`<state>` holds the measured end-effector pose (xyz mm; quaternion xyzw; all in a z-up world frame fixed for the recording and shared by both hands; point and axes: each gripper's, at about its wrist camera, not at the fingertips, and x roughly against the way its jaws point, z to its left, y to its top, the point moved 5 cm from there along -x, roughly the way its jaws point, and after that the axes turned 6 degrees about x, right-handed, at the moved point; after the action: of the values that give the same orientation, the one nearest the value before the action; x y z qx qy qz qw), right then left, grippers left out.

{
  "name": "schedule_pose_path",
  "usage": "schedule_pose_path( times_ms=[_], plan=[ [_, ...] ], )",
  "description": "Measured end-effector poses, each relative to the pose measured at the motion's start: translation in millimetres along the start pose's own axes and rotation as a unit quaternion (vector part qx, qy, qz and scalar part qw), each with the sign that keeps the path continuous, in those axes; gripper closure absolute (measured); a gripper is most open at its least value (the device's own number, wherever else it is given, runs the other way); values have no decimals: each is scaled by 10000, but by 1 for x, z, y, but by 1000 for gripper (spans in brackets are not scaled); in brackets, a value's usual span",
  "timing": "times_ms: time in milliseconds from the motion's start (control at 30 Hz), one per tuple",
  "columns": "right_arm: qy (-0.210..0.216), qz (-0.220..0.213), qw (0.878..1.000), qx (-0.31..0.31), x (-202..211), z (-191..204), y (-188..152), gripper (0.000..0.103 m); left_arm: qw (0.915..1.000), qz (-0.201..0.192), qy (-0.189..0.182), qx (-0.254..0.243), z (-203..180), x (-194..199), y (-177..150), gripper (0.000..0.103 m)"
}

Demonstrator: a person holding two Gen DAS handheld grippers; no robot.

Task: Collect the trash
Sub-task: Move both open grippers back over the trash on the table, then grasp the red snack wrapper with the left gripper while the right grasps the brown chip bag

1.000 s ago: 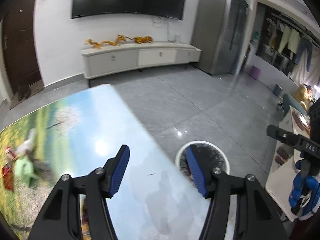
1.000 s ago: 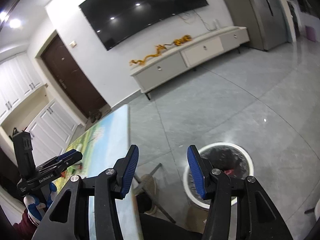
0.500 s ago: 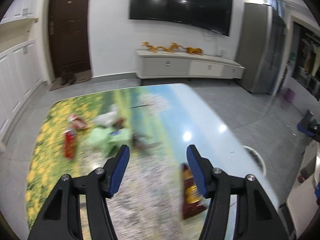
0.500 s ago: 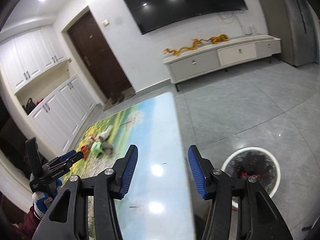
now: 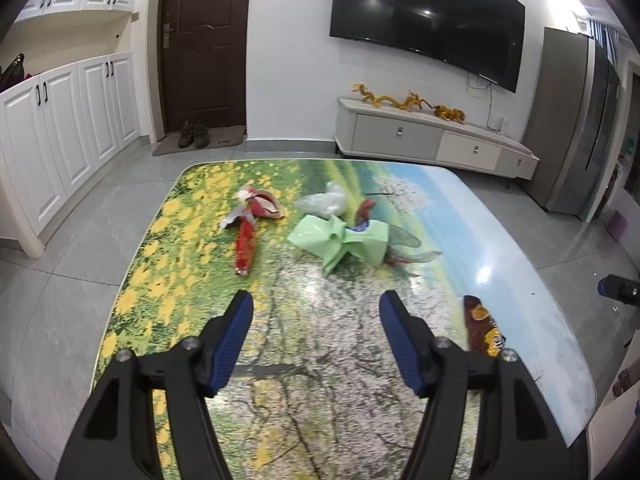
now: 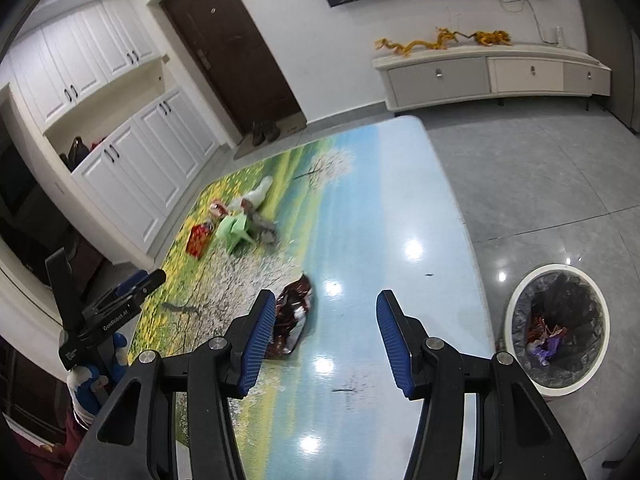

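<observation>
Trash lies on the landscape-printed table (image 5: 320,360): a red wrapper (image 5: 246,240), a clear plastic bag (image 5: 326,202), a crumpled green bag (image 5: 344,242) and a dark brown snack packet (image 5: 482,328). My left gripper (image 5: 316,340) is open and empty above the table's near part. My right gripper (image 6: 326,340) is open and empty over the table's right part; the brown packet (image 6: 292,316) lies just by its left finger. The white trash bin (image 6: 556,324) with a black liner stands on the floor to the right, with some trash inside.
The table (image 6: 380,200) ends in a rounded edge near the bin. A TV cabinet (image 5: 432,142) stands along the far wall, white cupboards (image 5: 60,128) at the left and a brown door (image 5: 204,48) beyond. The left gripper also shows in the right wrist view (image 6: 108,312).
Both grippers have swung left from the bin toward the table. The trash pile and brown packet have come into view. Both stay open and empty.
</observation>
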<state>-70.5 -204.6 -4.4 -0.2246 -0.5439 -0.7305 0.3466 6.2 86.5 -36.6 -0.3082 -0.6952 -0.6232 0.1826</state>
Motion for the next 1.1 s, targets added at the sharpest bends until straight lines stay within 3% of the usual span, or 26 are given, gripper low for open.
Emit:
schedule_pose_path(
  times_ms=[1100],
  plan=[
    [425, 1462, 9879, 298, -118, 56, -24, 45, 9972, 396, 210, 598, 73, -47, -5, 39]
  ],
)
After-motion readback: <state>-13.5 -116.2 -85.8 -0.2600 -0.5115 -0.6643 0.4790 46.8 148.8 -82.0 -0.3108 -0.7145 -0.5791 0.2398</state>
